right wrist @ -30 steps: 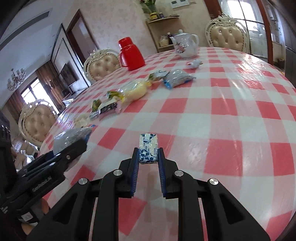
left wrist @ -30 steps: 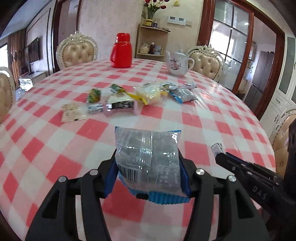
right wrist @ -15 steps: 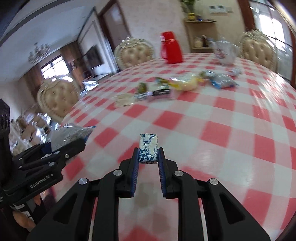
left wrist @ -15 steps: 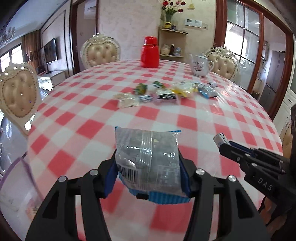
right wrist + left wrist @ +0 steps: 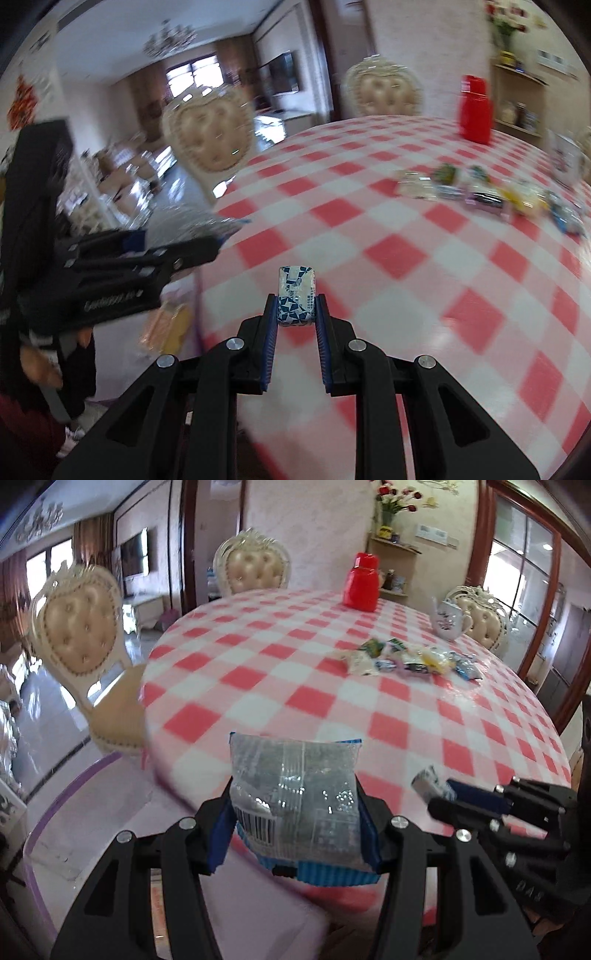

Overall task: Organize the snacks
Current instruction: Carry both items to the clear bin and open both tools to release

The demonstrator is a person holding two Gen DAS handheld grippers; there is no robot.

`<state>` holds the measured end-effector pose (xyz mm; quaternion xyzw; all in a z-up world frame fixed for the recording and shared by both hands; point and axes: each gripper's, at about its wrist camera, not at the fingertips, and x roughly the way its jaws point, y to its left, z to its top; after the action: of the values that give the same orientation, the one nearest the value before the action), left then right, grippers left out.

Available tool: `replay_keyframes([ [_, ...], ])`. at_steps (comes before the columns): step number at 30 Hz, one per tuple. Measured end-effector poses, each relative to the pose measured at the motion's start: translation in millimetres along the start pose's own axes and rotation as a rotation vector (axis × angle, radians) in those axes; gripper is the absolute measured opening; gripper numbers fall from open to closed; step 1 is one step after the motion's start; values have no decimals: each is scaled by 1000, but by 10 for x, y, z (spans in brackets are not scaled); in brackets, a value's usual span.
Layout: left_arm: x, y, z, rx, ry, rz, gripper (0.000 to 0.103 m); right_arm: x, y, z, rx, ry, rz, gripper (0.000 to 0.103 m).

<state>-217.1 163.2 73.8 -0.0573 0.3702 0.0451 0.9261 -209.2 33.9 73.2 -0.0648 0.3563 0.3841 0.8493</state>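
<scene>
My left gripper [image 5: 293, 834] is shut on a clear snack packet with blue edges [image 5: 291, 797], held in the air over the table's near left edge. My right gripper [image 5: 296, 314] is shut on a small blue-and-white wrapped candy [image 5: 296, 295], also above the near rim. Each gripper shows in the other's view: the right gripper [image 5: 436, 794] at lower right, the left gripper [image 5: 207, 242] at left with the packet poking out. A row of several loose snacks [image 5: 410, 661] lies far across the red-and-white checked table [image 5: 280, 686]; the same snacks [image 5: 484, 194] appear at the right.
A red jug [image 5: 361, 582] and a white teapot [image 5: 448, 619] stand at the table's far side. Cream tufted chairs [image 5: 79, 635] ring the table. A pale pink bin with a purple rim [image 5: 85, 771] sits below the table's edge. A hand [image 5: 37, 365] holds the left gripper.
Both grippers have swung left and drawn back toward the table's near left edge, still gripping their snacks. The snack row now sits farther off to the right, and the bin has come into view.
</scene>
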Motion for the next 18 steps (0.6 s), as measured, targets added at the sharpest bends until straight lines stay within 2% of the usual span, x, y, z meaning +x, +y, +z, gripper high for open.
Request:
replay_keyframes([
  [6, -142, 522, -24, 103, 53, 110, 56, 273, 611, 59, -120, 58, 89, 20],
  [9, -205, 795, -191, 176, 123, 165, 56, 391, 921, 31, -178, 95, 145, 20],
  [12, -238, 1056, -326, 194, 184, 205, 57, 516, 1197, -22, -230, 133, 230, 20],
  [14, -250, 1197, -347, 175, 193, 261, 67, 527, 1277, -37, -238, 130, 263, 26],
  [15, -274, 1289, -325, 138, 184, 300, 81, 512, 1271, -33, -235, 122, 267, 28],
  [17, -311, 1353, -283, 93, 162, 325, 82, 458, 1152, -1, -209, 95, 250, 37],
  [18, -338, 1344, -257, 72, 149, 316, 85, 421, 1056, 20, -178, 80, 235, 46],
])
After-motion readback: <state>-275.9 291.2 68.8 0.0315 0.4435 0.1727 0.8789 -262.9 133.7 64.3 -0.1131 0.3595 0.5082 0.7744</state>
